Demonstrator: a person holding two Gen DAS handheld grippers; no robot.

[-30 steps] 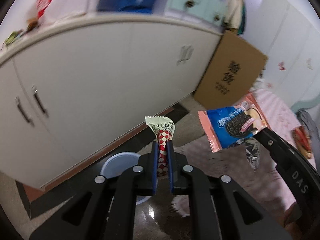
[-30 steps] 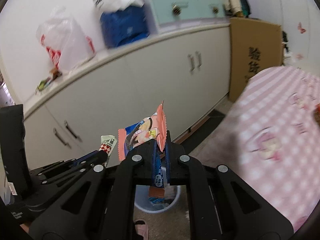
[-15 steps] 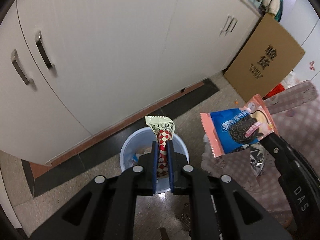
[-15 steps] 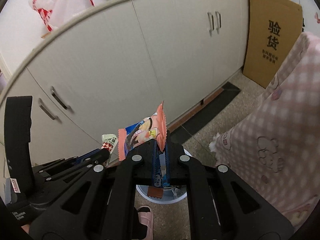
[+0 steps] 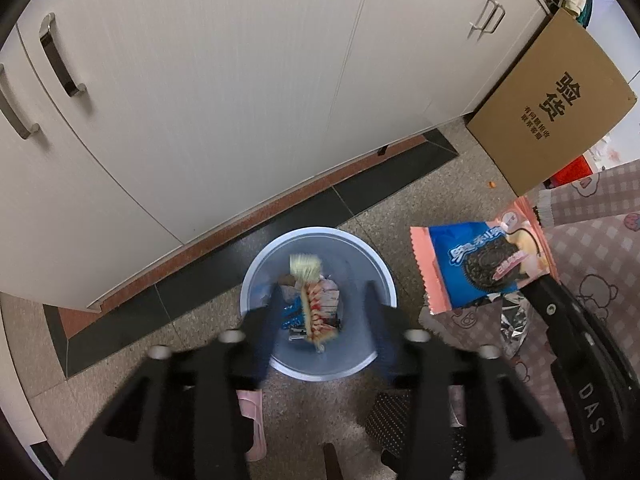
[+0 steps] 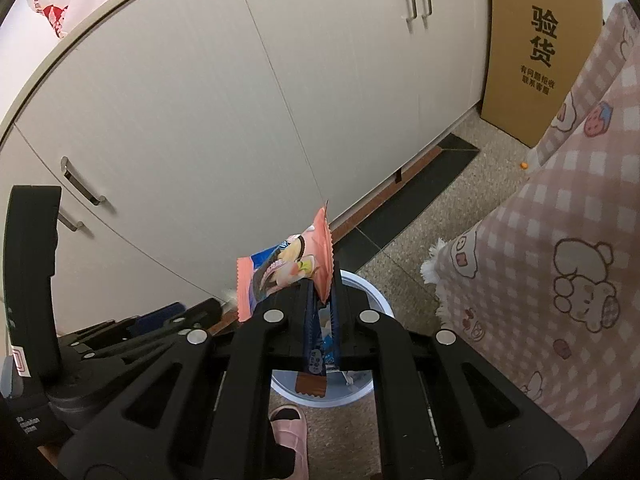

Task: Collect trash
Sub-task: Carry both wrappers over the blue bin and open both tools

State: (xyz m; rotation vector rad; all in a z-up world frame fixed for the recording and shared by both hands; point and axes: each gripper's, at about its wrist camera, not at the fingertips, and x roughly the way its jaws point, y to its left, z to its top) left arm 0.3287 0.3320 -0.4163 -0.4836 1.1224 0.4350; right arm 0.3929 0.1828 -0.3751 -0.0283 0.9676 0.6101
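Trash is going into the bin [image 5: 318, 306] on the floor [image 5: 404, 200], close to the foot of the white cupboards [image 5: 224, 80]. The left tool [image 5: 320, 320] stands wide, its fingers blurred, right above the bin mouth, and the red-and-white candy wrapper [image 5: 314, 300] is seen loose between them over the bin, among other wrappers there. The right tool [image 6: 322, 320] is closed tight on the cookie wrapper [image 6: 286, 272], which stands up from its fingers, just beside the bin rim on the right side. For a good drop I think the right tool should come over the middle of the bin before it lets go, because a light wrapper can float aside. A pink checked cloth [image 6: 560, 260] hangs at the right, a cardboard box [image 5: 556, 100] leans on the cupboards, and a pink slipper [image 6: 290, 428] lies near the bin.
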